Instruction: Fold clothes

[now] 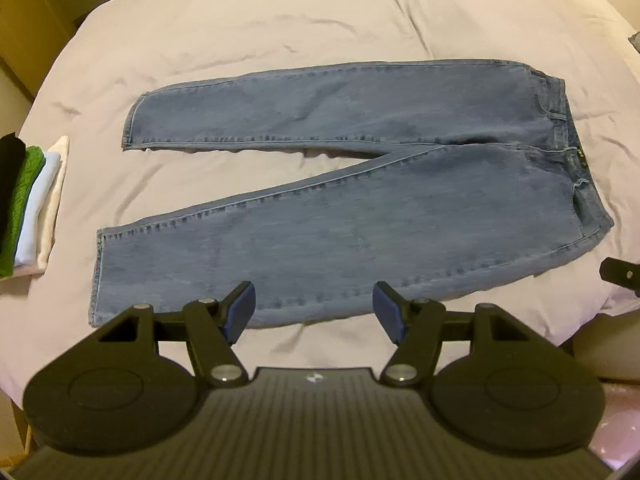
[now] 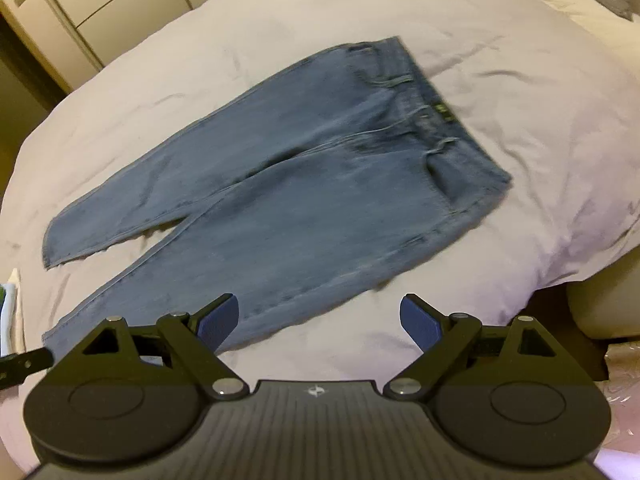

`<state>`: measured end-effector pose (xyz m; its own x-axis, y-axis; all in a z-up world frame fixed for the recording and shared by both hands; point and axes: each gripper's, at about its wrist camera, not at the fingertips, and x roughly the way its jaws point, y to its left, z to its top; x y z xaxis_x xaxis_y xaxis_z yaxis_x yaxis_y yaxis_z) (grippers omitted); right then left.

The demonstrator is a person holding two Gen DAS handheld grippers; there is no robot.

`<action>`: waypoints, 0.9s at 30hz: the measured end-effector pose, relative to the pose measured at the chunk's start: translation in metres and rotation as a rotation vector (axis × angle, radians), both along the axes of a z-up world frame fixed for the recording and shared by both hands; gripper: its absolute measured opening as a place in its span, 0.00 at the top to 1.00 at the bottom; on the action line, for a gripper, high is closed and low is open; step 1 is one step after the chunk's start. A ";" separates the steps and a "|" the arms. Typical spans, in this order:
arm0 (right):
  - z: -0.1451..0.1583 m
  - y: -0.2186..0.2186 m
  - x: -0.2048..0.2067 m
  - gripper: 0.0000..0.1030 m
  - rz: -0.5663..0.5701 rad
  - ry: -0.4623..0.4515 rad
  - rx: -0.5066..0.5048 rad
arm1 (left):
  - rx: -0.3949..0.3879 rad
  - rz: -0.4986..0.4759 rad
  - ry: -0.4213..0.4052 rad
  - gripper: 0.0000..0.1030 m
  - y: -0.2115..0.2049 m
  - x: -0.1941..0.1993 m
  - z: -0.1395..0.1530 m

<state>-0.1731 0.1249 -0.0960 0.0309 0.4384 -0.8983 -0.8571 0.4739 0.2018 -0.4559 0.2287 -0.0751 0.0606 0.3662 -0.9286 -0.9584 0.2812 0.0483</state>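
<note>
The wide bed with its pale, wrinkled cotton cover [image 1: 280, 20] fills nearly everything I see. Spread flat across its middle lies the pair of light blue denim jeans [image 1: 360, 216], front side up, waistband to the right in my left view and the two legs running leftward, parted in a narrow V with the bed cover showing between them. At the bed's left edge, well apart from the leg hems, sits a small stack of folded garments [image 1: 32, 204]: black, green, light blue and white, lying edge on. My left hand-held gripper [image 1: 314, 312] hangs over the near trouser leg, jaws partly open with nothing between the blue pads. My right hand-held gripper [image 2: 320, 322] hovers over the near edge of the jeans, jaws spread wide and empty.
</note>
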 end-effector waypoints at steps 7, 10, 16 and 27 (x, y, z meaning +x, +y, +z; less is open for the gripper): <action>0.000 0.012 -0.030 0.13 -0.022 -0.026 -0.031 | -0.023 -0.017 0.003 0.37 0.016 -0.028 -0.009; -0.001 0.014 -0.034 0.13 -0.038 -0.037 -0.044 | -0.032 -0.012 0.006 0.37 0.020 -0.041 -0.012; -0.003 0.025 -0.042 0.13 -0.041 -0.051 -0.062 | -0.047 0.007 0.005 0.37 0.028 -0.063 -0.015; -0.002 0.052 -0.067 0.13 0.002 -0.083 -0.070 | -0.059 0.023 -0.016 0.37 0.040 -0.089 -0.024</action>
<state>-0.2396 0.1767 -0.0976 0.1059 0.3751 -0.9209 -0.8704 0.4827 0.0965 -0.5448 0.2690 -0.0988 0.0678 0.3118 -0.9477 -0.9651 0.2613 0.0169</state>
